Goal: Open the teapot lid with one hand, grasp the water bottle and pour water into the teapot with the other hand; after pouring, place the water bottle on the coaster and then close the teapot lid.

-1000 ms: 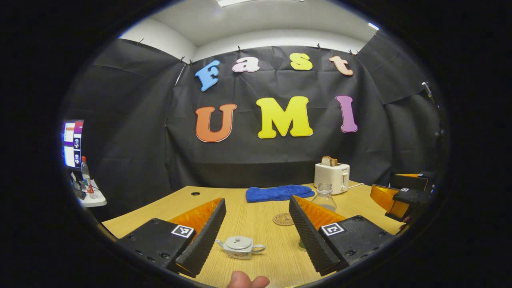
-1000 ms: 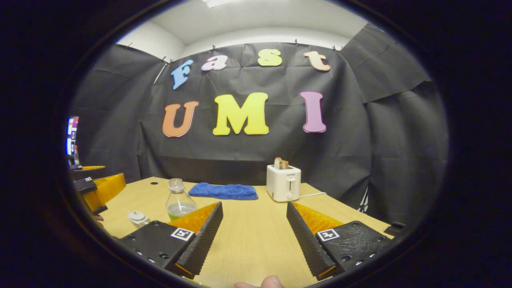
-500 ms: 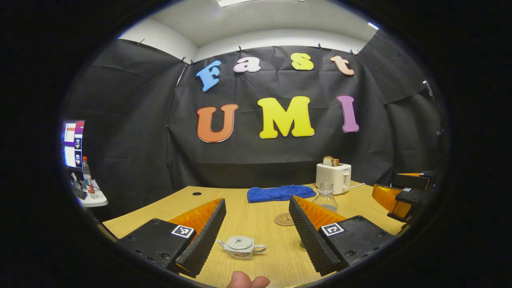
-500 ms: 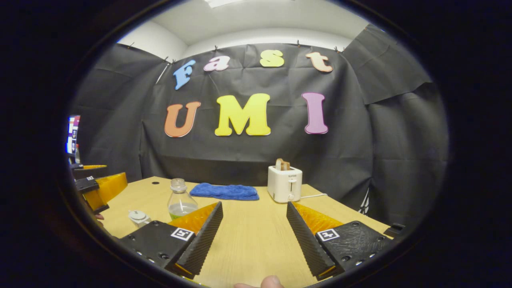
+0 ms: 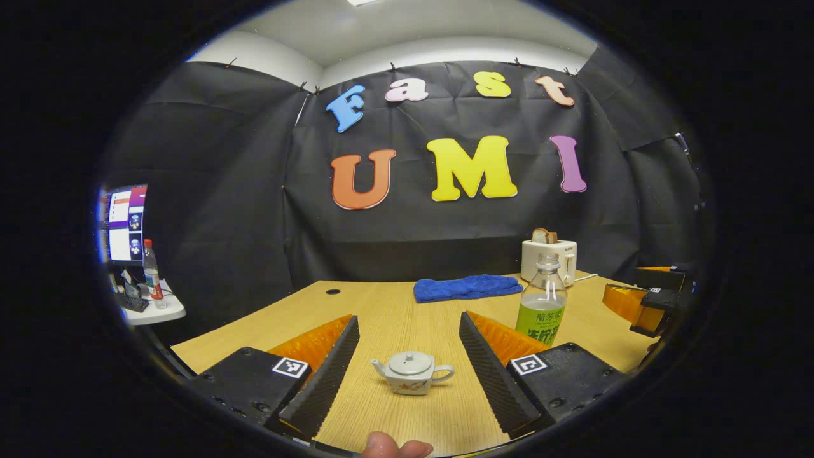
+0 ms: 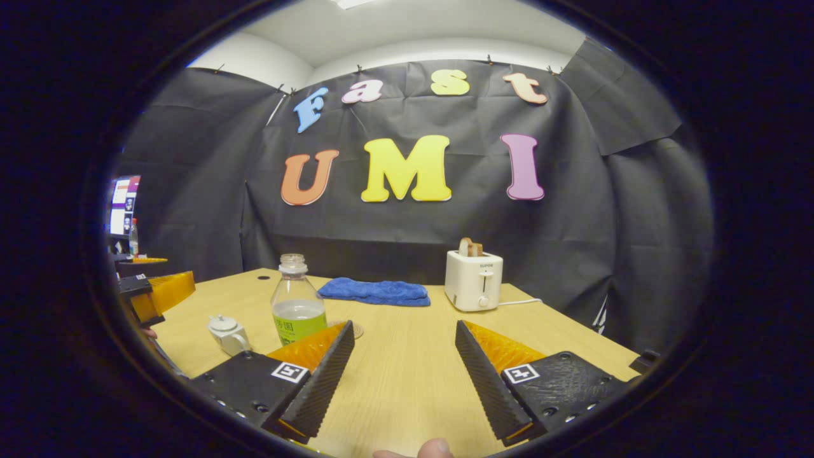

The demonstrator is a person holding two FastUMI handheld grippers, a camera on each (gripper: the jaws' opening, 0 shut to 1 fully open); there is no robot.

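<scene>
Teapot [image 5: 411,373], lid on, stands on the table [image 5: 394,312] between the spread fingers of the left tool [image 5: 407,375], touching neither. In the left gripper view the water bottle [image 5: 542,308] stands upright just beyond the right finger, uncapped and partly filled; the right tool [image 5: 642,305] appears at the far right. The right gripper view shows the right tool [image 6: 404,375] open over bare table, with a coaster [image 6: 356,330] partly hidden behind the bottle, a blue cloth [image 6: 374,291], and a toaster [image 6: 474,280] holding bread.
</scene>
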